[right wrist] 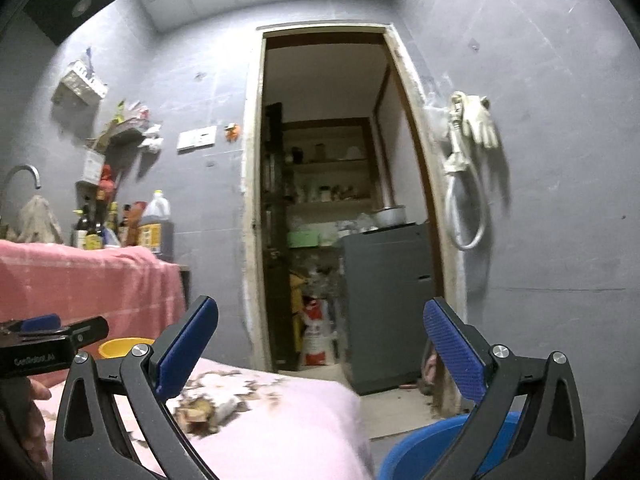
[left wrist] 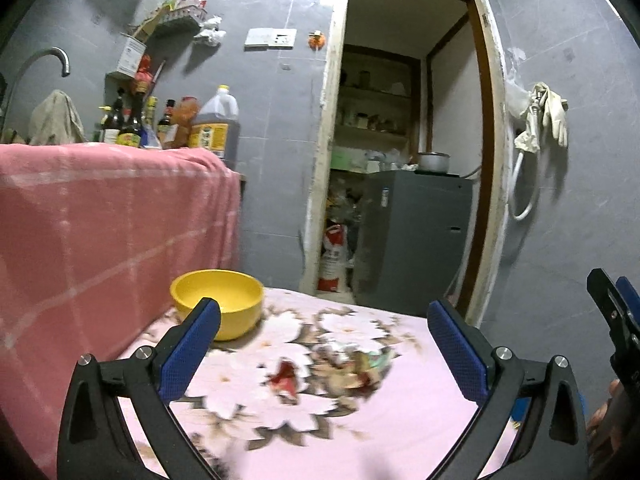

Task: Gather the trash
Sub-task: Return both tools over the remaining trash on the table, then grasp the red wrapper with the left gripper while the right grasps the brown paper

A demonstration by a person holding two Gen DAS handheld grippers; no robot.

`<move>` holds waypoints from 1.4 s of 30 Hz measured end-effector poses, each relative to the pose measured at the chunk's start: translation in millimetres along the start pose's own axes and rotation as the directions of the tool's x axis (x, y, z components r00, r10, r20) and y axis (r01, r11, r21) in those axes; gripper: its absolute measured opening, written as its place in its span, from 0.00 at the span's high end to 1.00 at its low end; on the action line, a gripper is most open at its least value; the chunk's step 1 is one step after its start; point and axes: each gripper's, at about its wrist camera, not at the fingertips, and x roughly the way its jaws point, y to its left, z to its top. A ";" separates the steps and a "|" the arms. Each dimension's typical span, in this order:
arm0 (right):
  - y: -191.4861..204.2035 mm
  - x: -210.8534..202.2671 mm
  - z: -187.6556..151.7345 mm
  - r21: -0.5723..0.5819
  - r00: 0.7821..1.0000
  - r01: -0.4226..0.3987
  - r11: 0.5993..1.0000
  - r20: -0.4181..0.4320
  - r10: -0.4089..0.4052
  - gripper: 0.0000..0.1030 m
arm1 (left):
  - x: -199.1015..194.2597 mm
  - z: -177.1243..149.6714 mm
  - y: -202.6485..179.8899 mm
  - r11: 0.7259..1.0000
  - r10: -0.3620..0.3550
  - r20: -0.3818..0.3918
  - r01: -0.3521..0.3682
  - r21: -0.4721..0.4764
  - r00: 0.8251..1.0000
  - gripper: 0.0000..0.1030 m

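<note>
Textured blue pads of the left gripper stand wide apart above crumpled brown-and-white wrapper scraps on a pink floral cloth-covered table, near a round yellow plastic bowl; the right gripper likewise gapes empty.

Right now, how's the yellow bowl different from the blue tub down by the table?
The yellow bowl sits on top of the flowered pink tablecloth, while the blue tub sits lower, off the table's right edge. The bowl shows whole except where a finger crosses it; only part of the tub's rim shows behind the right gripper. The tub looks the wider of the two. Both are round, open-topped containers, and neither is held.
</note>
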 end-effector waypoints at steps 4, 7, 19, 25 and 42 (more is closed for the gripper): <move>19.4 2.0 -4.5 -0.038 0.999 -0.044 0.998 -0.003 0.044 0.00 | -5.3 -3.2 20.0 1.000 0.024 0.002 -0.024 0.017 1.000 0.01; 34.1 2.2 -7.2 -0.061 0.997 -0.080 0.995 0.001 0.081 0.00 | -8.2 -7.6 34.5 0.998 0.046 0.007 -0.046 0.033 0.999 0.01; 73.9 39.7 -36.7 -0.125 0.966 -0.177 0.976 -0.211 0.148 0.00 | 21.6 -23.5 70.5 0.997 0.071 -0.137 -0.066 0.036 0.988 0.01; 80.4 67.1 -46.4 -0.096 0.930 -0.218 0.971 -0.323 0.177 0.00 | 50.0 -24.7 73.6 0.997 0.075 -0.252 -0.072 0.021 0.965 0.01; 78.4 132.6 -87.7 0.099 0.724 -0.297 0.950 -0.625 0.292 0.33 | 132.5 -48.7 54.4 0.999 -0.030 -0.537 0.048 0.020 0.843 0.40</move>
